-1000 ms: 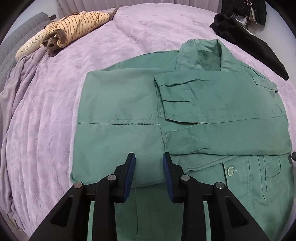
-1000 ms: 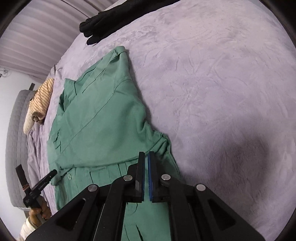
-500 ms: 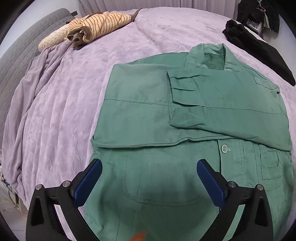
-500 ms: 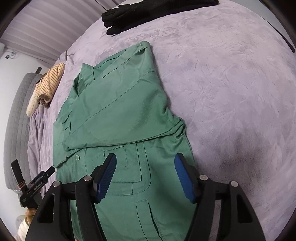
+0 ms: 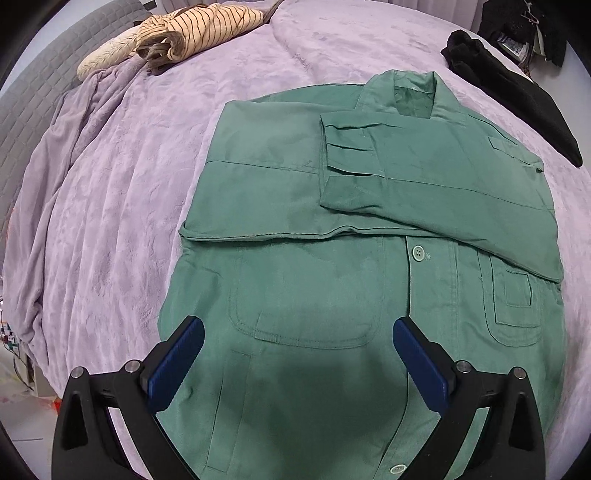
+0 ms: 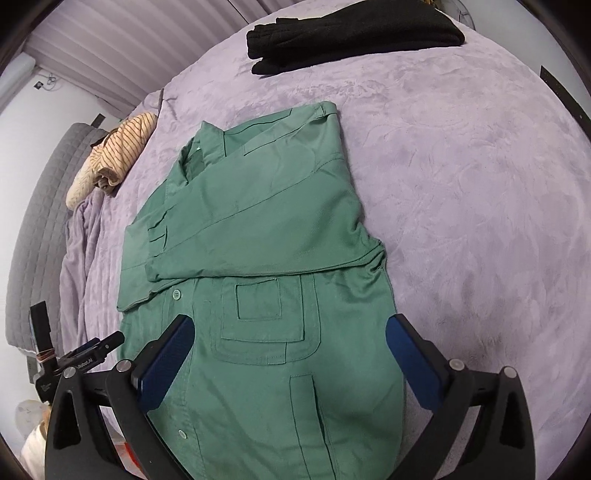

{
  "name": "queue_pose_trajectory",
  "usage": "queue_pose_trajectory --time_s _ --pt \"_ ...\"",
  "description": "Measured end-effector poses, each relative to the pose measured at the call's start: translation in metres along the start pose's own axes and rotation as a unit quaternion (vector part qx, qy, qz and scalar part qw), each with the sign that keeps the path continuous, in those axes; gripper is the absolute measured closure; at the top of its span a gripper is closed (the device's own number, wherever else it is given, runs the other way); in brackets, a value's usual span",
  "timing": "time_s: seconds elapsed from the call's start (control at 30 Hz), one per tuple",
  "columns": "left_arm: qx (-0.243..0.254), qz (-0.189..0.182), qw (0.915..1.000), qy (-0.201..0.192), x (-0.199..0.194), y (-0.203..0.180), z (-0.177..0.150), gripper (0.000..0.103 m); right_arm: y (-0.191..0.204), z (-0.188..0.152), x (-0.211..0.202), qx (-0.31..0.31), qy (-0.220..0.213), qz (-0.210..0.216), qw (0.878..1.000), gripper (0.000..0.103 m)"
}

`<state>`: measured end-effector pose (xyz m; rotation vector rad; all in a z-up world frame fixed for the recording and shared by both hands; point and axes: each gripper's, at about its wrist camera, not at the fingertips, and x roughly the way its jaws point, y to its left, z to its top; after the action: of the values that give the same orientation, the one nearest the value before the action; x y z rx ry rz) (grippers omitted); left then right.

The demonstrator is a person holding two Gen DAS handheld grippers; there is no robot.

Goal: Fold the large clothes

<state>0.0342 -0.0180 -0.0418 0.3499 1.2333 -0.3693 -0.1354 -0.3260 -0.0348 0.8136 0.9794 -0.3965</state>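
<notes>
green jacket (image 5: 332,206) flat on bed (image 5: 110,184), sleeves folded across | left gripper (image 5: 297,363) wide apart, empty | right gripper (image 6: 288,363) opening, nothing between | risk: hem probably off-frame, uneven grab skews fold

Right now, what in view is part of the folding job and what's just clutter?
Job:
green jacket, sleeves folded across its chest
left gripper, open above it
right gripper, jaws opening, nothing between them

Lying about:
striped top
black garment
purple blanket underneath
</notes>
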Motion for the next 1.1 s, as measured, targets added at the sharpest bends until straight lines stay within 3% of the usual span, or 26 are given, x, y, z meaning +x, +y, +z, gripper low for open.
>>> queue_pose_trajectory --time_s 0.27,0.47,0.7,0.9,1.1 --pt "-0.021 -0.018 0.9995 0.013 -0.015 0.009 -0.022 0.000 0.009 -0.010 -0.014 0.011 0.038 0.037 0.999 0.000" --pt "-0.008 -0.003 0.9996 0.026 -0.031 0.011 -0.050 0.000 0.009 -0.028 -0.022 0.023 0.066 0.057 0.996 0.000" --pt "-0.028 -0.003 0.9986 0.044 -0.048 0.024 -0.080 0.000 0.004 -0.052 -0.027 0.043 0.093 0.070 0.992 0.000" --pt "-0.026 0.001 0.9988 0.043 -0.057 0.032 -0.086 0.000 -0.001 -0.066 -0.034 0.067 0.094 0.076 0.990 0.000" --pt "0.008 -0.005 0.9993 0.036 -0.060 0.034 -0.098 0.000 0.000 -0.080 -0.037 0.076 0.084 0.075 0.991 0.000"
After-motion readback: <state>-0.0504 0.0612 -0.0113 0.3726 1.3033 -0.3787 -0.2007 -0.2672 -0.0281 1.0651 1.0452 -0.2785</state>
